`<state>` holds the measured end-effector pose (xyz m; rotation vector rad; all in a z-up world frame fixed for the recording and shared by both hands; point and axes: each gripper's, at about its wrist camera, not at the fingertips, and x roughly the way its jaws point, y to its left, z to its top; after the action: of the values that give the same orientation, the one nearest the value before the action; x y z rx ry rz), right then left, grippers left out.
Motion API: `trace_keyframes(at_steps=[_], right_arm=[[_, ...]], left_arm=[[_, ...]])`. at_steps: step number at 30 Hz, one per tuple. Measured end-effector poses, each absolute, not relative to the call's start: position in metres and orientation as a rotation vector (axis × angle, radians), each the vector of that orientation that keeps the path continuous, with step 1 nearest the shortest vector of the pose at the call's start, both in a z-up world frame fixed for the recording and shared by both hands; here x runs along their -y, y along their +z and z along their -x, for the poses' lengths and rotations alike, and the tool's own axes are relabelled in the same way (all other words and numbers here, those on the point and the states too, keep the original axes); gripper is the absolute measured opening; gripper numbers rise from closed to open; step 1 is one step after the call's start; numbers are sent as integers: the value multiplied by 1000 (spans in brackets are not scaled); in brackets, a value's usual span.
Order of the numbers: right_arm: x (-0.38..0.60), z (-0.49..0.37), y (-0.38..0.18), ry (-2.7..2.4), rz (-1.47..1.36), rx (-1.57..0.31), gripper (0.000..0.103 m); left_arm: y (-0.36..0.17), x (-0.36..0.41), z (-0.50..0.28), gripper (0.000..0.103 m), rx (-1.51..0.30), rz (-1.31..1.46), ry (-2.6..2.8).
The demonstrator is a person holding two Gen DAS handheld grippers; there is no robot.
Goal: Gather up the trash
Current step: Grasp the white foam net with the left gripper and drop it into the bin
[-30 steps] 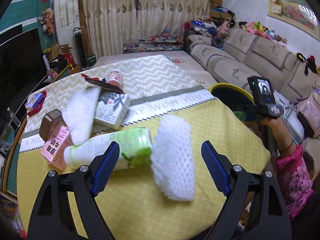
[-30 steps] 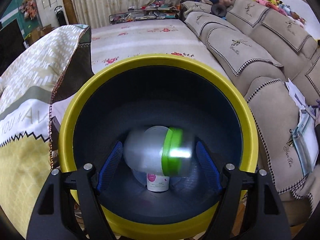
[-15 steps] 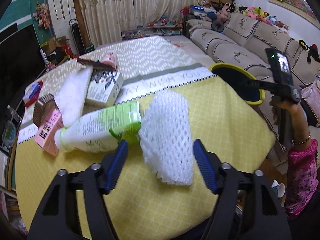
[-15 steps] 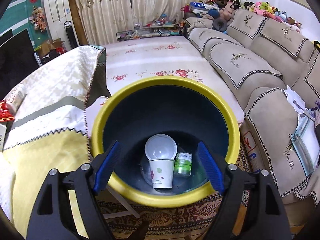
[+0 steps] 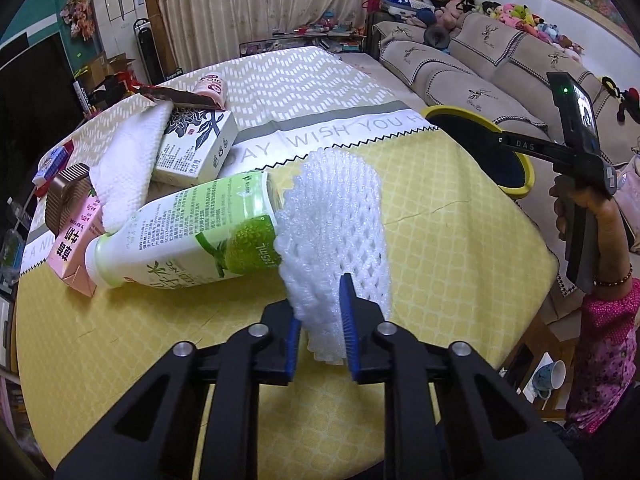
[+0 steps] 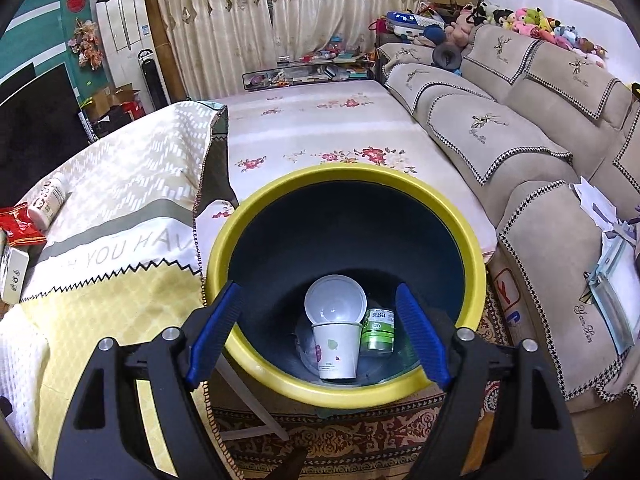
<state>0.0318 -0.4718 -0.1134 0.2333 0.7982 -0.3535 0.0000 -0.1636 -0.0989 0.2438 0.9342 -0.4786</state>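
Observation:
A white foam net point(image 5: 336, 216) lies on the yellow tablecloth point(image 5: 460, 248), against a green-labelled bottle point(image 5: 188, 232) on its side. My left gripper point(image 5: 322, 304) is closing its jaws, and the blue pads squeeze the net's near end between them. My right gripper point(image 6: 318, 288) hangs open above the yellow-rimmed bin point(image 6: 224, 240), nothing between its fingers. Down in the bin sit a paper cup point(image 6: 336, 350), a clear lid point(image 6: 335, 304) and a green can point(image 6: 378, 330). The left wrist view shows the bin point(image 5: 524, 176) past the table's right edge.
Behind the bottle lie a printed box point(image 5: 196, 148), a white cloth point(image 5: 128, 172), a pink carton point(image 5: 74, 248) and a pink tub point(image 5: 210, 88). A person's hand point(image 5: 576, 208) holds the right gripper. A sofa point(image 6: 520, 120) stands right of the bin. A mug point(image 5: 550, 376) stands on the floor.
The left jaws came down around the foam net and closed on it. The clear, green-banded container fell from the right fingers into the bin, and that gripper rose back.

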Motion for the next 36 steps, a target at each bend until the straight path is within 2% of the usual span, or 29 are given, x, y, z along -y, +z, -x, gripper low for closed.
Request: trace_keyframes(at_steps=[4, 7, 16, 28, 36], right_arm=[[469, -26, -108, -360, -223, -785, 75], [468, -19, -105, -367, -209, -773, 79], [488, 19, -84, -477, -177, -699, 79], [542, 62, -91, -594, -265, -669, 80], [560, 66, -106, -607, -302, -684, 80]], left_arm=[[-94, 167, 2, 12, -914, -250, -503], [-87, 172, 6, 12, -894, -256, -523], [-46, 214, 6, 12, -797, -282, -643], [-30, 337, -20, 12, -748, -358, -810], [-57, 424, -46, 12, -773, -436, -823]])
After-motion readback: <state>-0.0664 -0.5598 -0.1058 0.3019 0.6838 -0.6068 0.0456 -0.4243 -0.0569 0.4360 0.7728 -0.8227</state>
